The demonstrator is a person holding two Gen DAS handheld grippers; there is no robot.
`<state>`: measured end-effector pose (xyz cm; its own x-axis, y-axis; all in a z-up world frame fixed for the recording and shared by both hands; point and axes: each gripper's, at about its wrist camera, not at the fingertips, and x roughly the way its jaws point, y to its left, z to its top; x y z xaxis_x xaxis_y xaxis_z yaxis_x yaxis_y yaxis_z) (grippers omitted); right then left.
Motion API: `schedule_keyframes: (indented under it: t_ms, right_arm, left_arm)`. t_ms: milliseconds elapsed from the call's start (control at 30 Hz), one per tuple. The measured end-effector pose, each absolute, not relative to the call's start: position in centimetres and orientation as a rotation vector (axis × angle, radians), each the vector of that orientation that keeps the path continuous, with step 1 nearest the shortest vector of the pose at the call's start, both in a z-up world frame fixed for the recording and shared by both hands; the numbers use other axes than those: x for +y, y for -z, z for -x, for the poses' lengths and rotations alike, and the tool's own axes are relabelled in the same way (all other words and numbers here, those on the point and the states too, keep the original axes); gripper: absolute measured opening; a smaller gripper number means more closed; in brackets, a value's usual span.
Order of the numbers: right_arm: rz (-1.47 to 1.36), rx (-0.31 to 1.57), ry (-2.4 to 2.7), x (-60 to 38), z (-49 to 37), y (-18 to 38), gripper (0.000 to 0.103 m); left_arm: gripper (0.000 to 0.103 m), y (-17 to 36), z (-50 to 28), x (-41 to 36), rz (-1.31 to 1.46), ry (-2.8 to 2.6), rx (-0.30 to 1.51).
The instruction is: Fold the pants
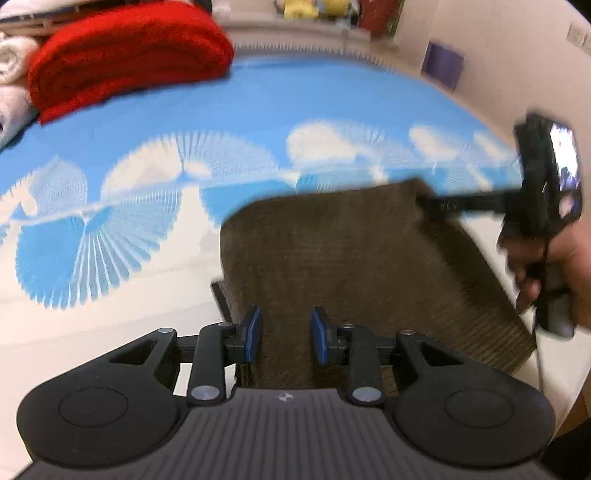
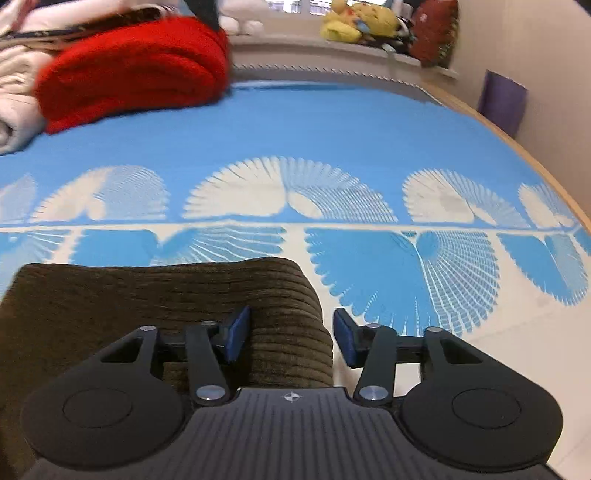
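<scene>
Brown corduroy pants (image 1: 332,251) lie folded into a thick rectangle on the blue and white bedspread (image 1: 221,110). My left gripper (image 1: 286,336) is at the near left edge of the pants, and a thick fold of the cloth fills the narrow gap between its blue pads (image 1: 253,334). My right gripper (image 2: 291,332) straddles the near right corner of the pants (image 2: 147,295). Its jaws stand wide, the left pad against the cloth and the right pad just off the edge. In the left wrist view, a hand (image 1: 561,266) holds the blurred right gripper (image 1: 428,201) at the right side of the pants.
A folded red blanket (image 2: 133,70) and white bedding (image 2: 18,92) are piled at the far left of the bed. Plush toys (image 2: 354,22) sit on the sill behind. A wooden bed edge (image 2: 535,158), a purple object (image 2: 502,99) and the wall close off the right.
</scene>
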<state>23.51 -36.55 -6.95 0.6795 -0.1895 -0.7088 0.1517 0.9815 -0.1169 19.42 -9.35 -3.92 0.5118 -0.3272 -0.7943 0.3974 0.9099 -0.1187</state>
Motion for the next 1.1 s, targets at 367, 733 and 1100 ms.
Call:
schedule_keyframes:
  t_ms: [367,733,1100]
  right_arm:
    - [0.009,0.832,0.211,-36.8,-25.5,8.7,0.053]
    - [-0.006,0.753,0.127,-36.8,-19.2,4.2,0.066]
    - [0.025,0.966,0.081,-37.4,-11.2,2.8,0.076]
  left_arm:
    - [0.037,3.7,-20.6,-8.3,-0.025,0.378,0.932]
    - [0.038,5.2,-18.9,-9.5,-0.175,0.464,0.949]
    - [0.075,1.6,-12.7,-8.3,-0.331,0.427,0.835]
